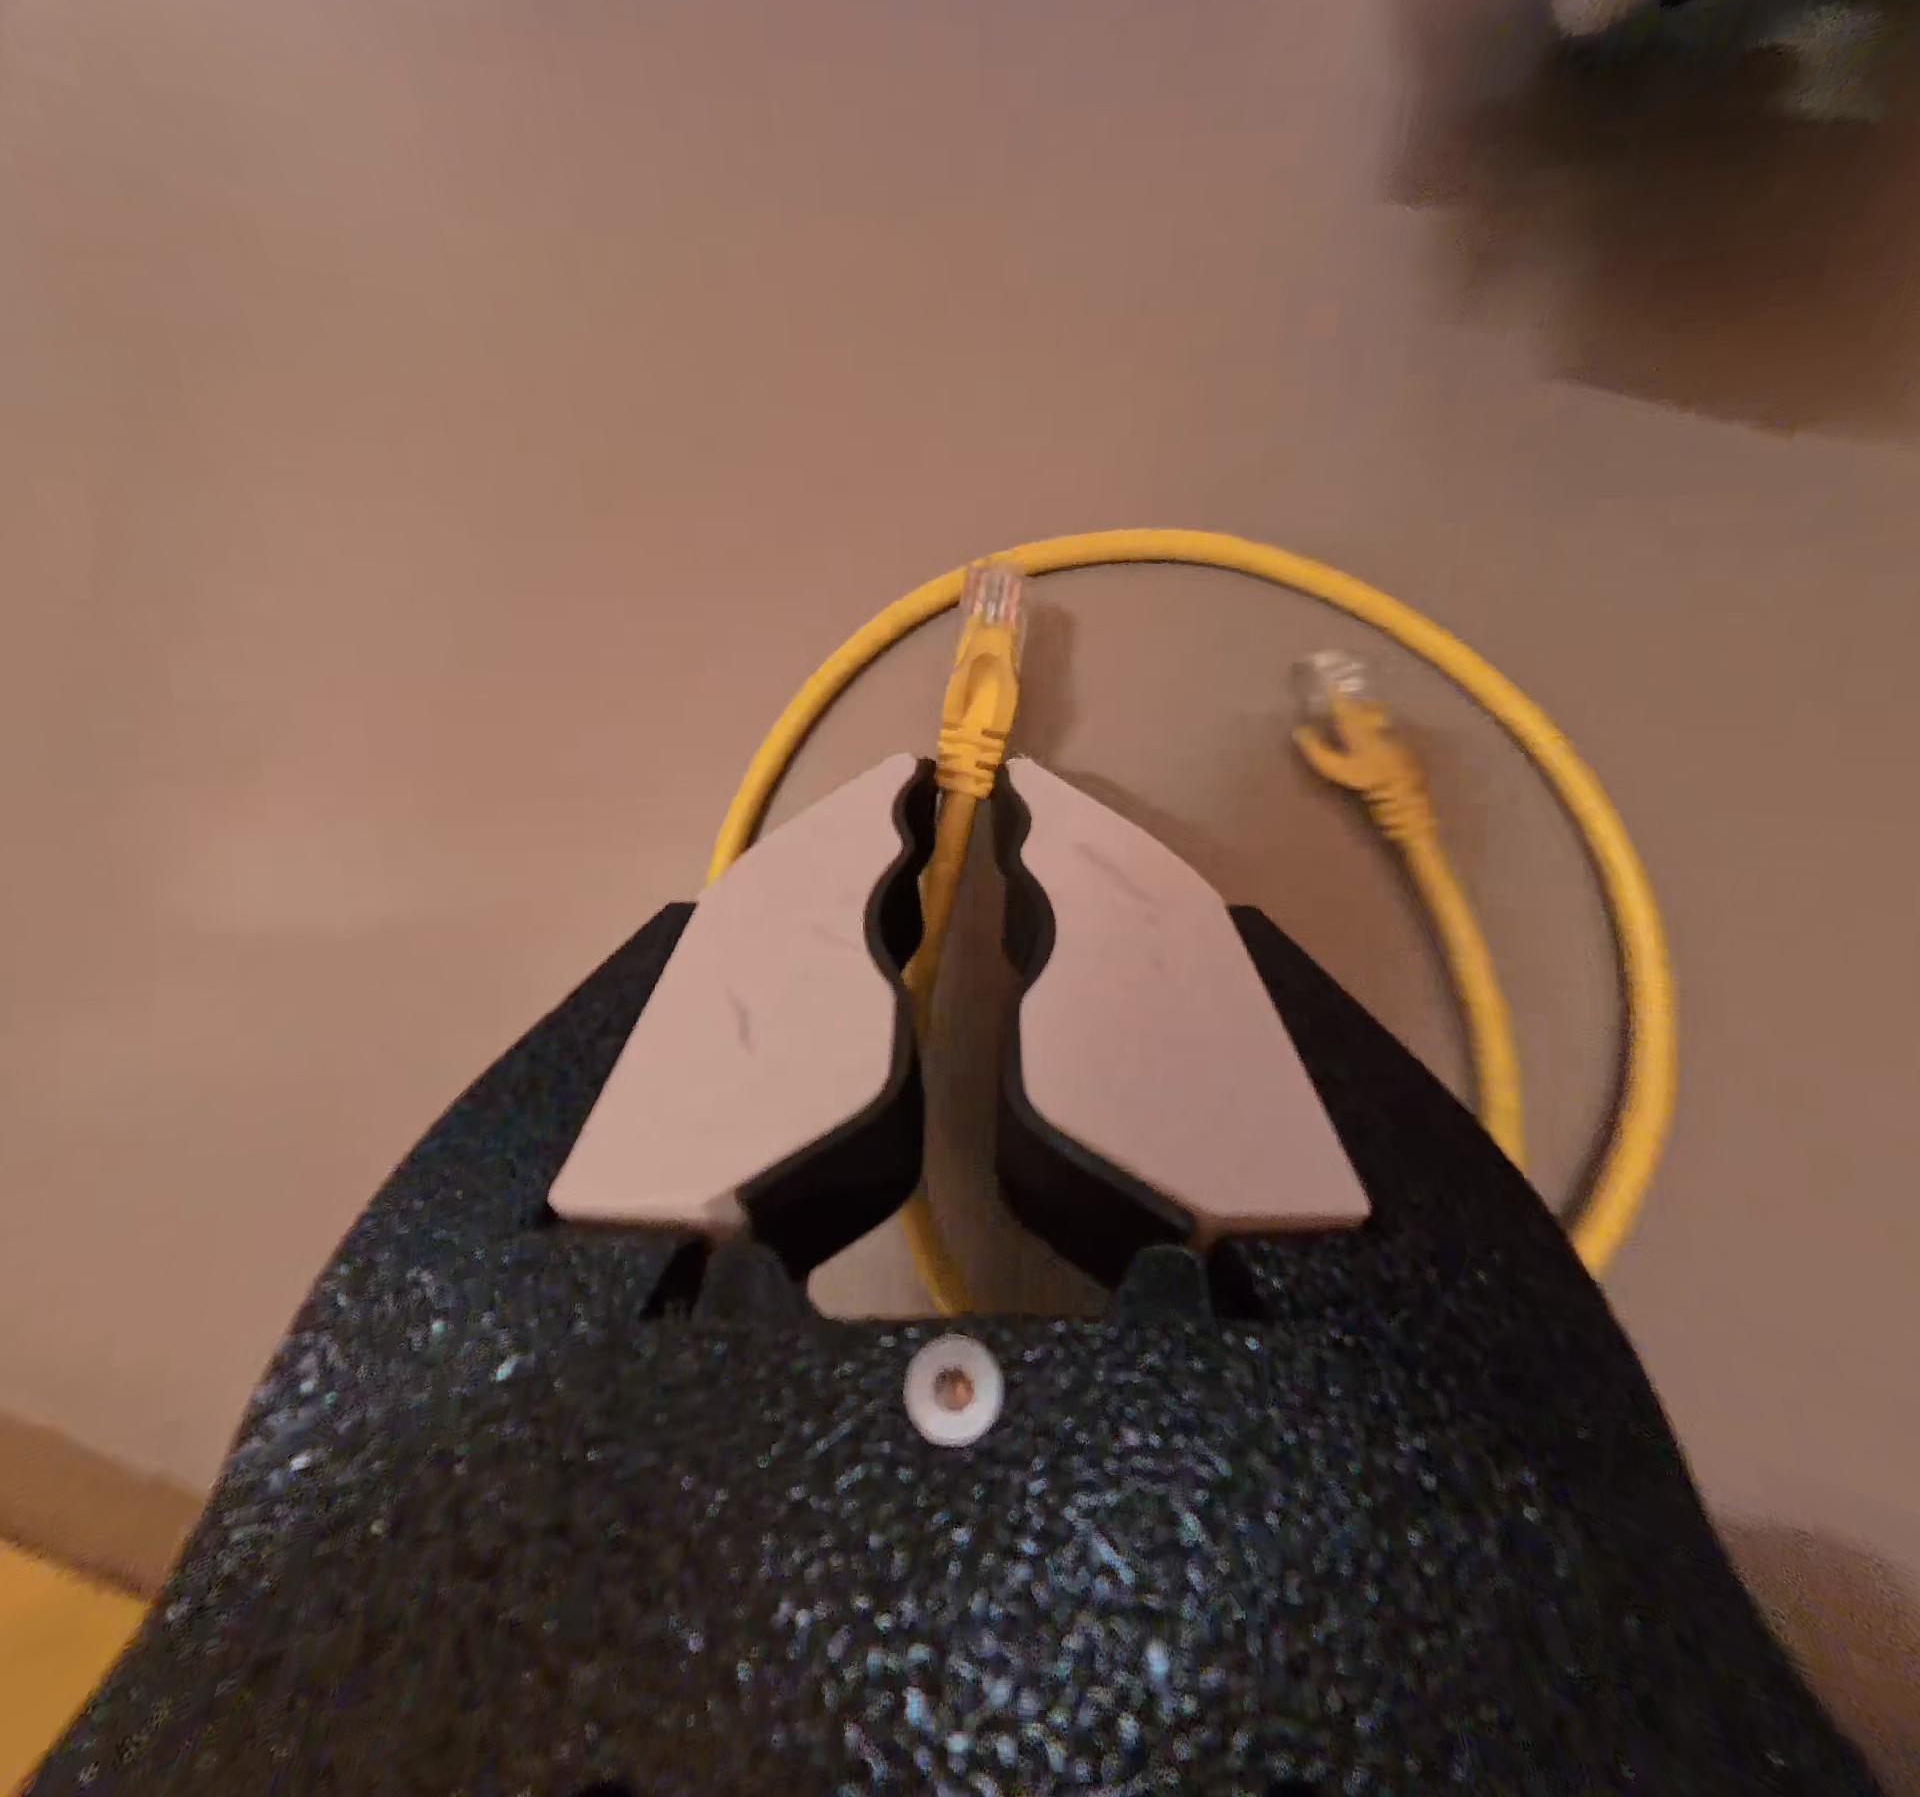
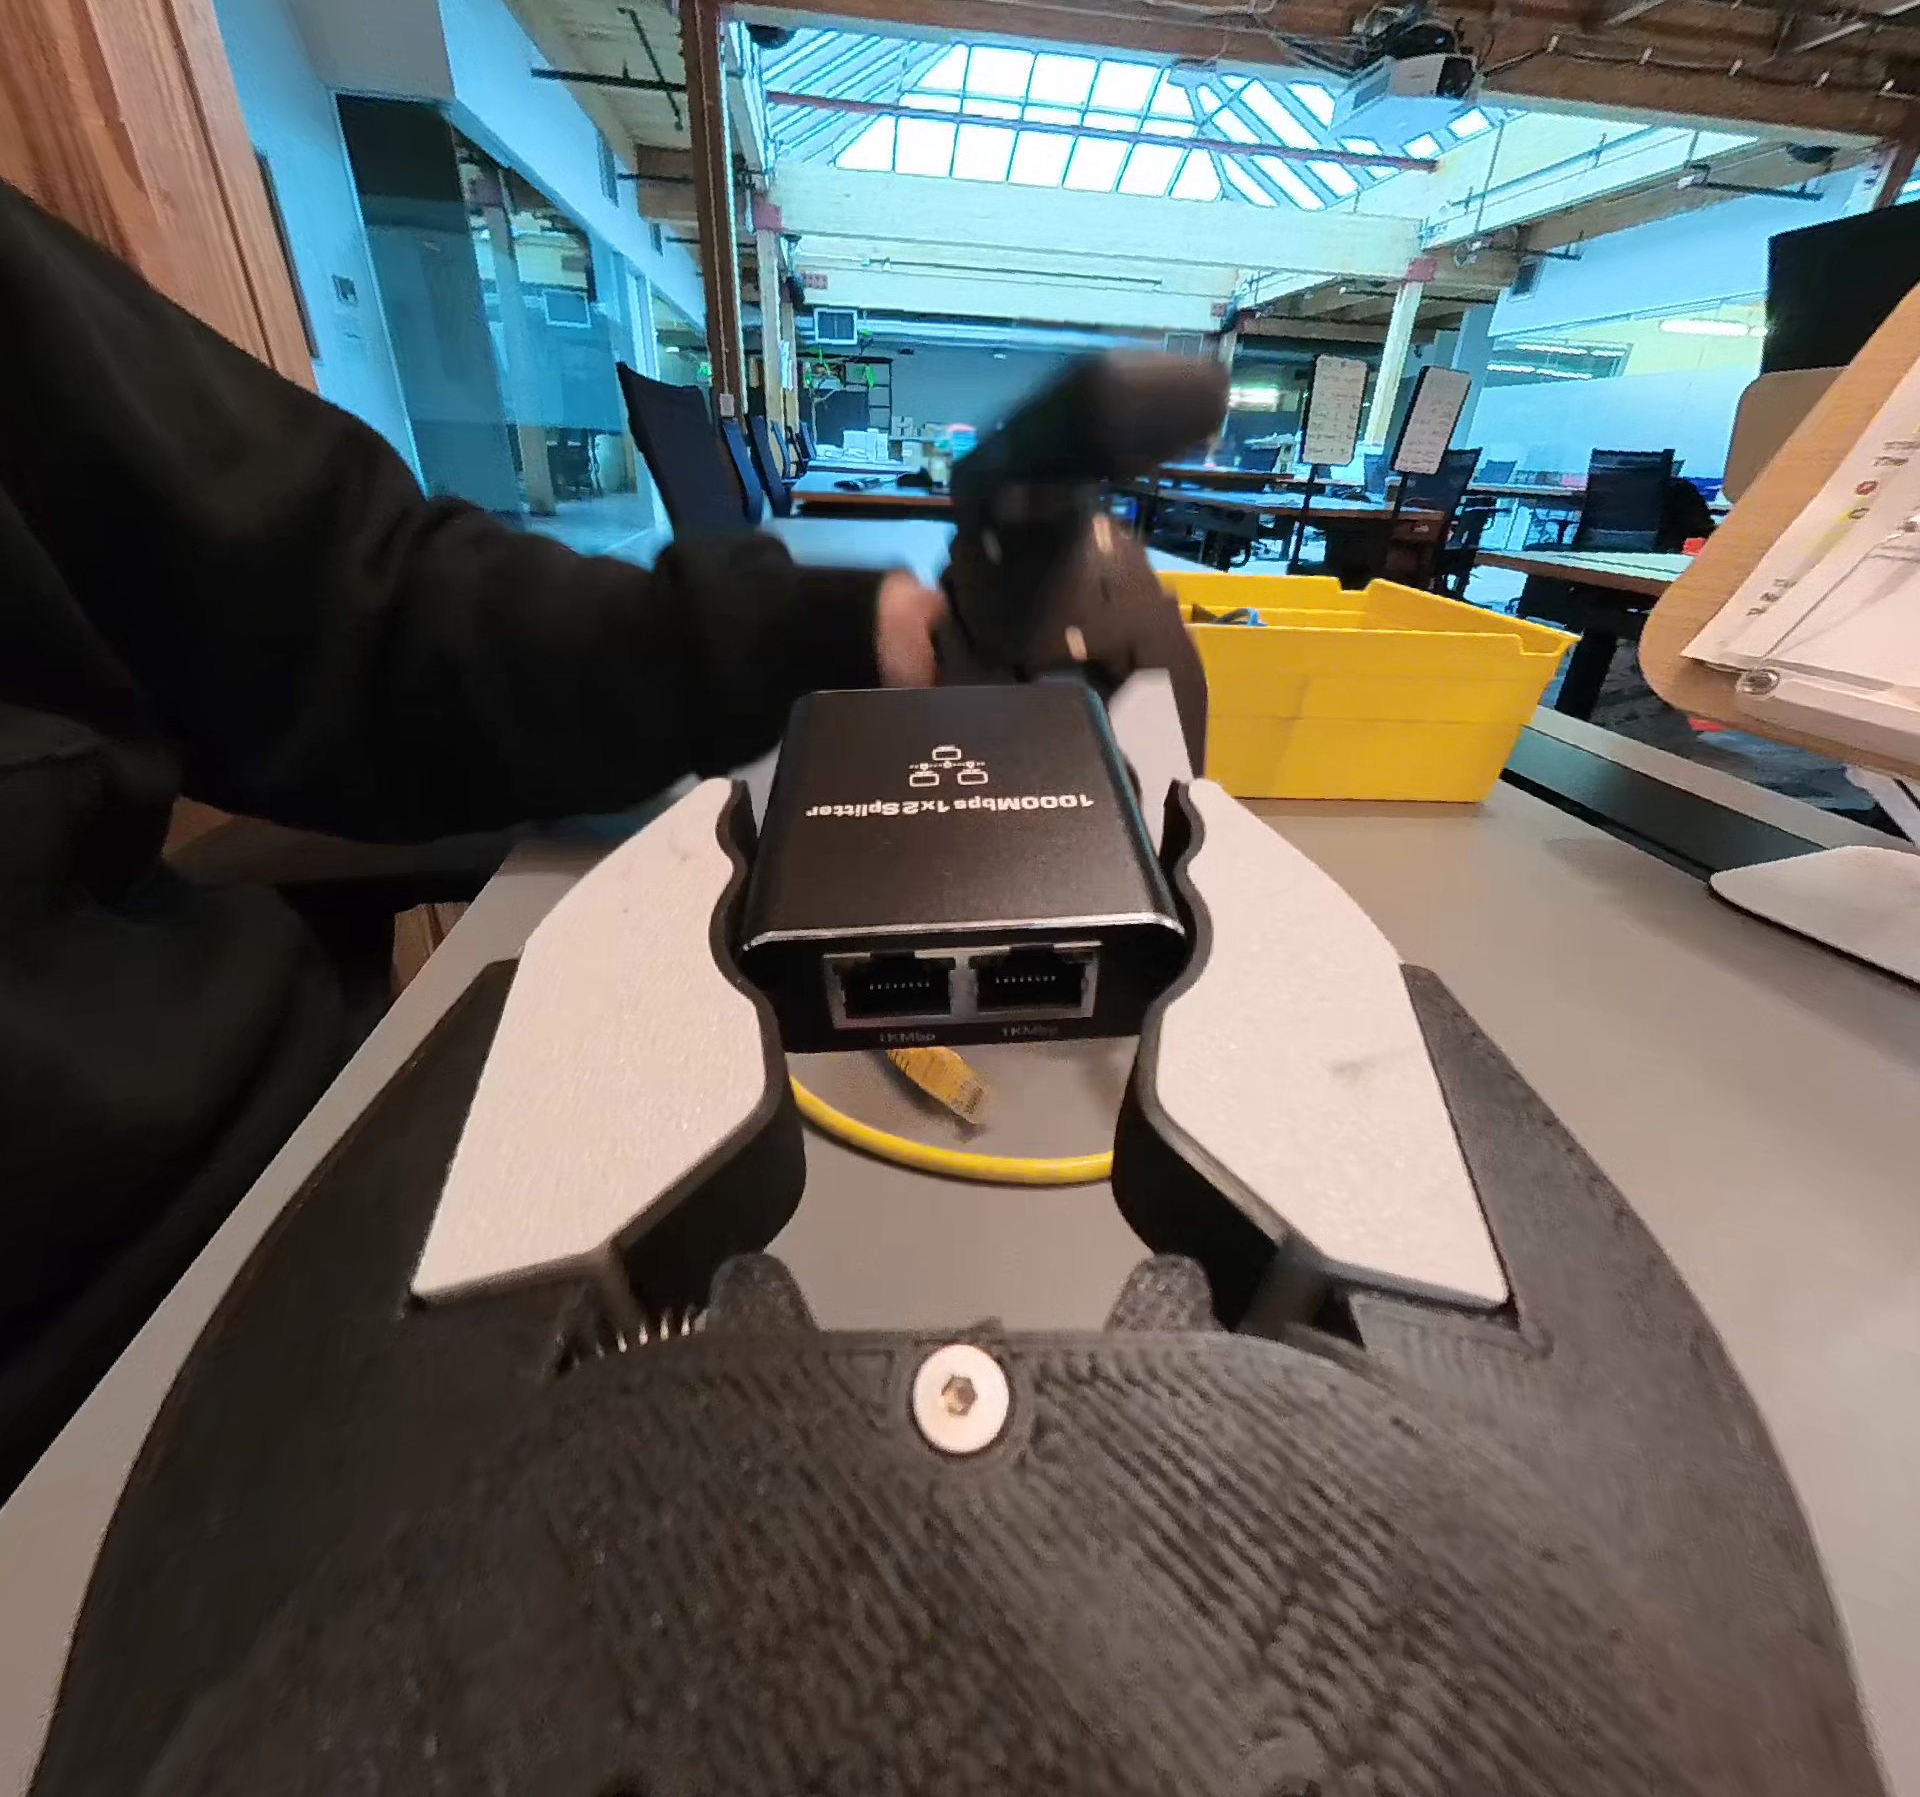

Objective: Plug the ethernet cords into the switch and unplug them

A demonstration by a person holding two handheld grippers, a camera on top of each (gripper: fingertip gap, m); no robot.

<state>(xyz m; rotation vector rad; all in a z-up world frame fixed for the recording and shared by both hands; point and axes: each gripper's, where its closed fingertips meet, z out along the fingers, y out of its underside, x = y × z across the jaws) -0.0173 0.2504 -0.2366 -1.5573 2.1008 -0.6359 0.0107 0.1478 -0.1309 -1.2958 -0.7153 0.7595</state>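
Our left gripper (image 1: 961, 771) pinches the yellow cord (image 1: 977, 698) behind its plug. Right gripper (image 2: 961, 900) squeezes the black box (image 2: 951, 843). We line plug w/ hole, push straight.

cord (image 1: 1621, 874): its lower run hidden behind the left gripper body
dark shape (image 1: 1704, 158): top right, too blurred to identify
far gripper (image 2: 1049, 542): motion-blurred
plug (image 2: 940, 1077): partly hidden under the switch (image 2: 956, 843)
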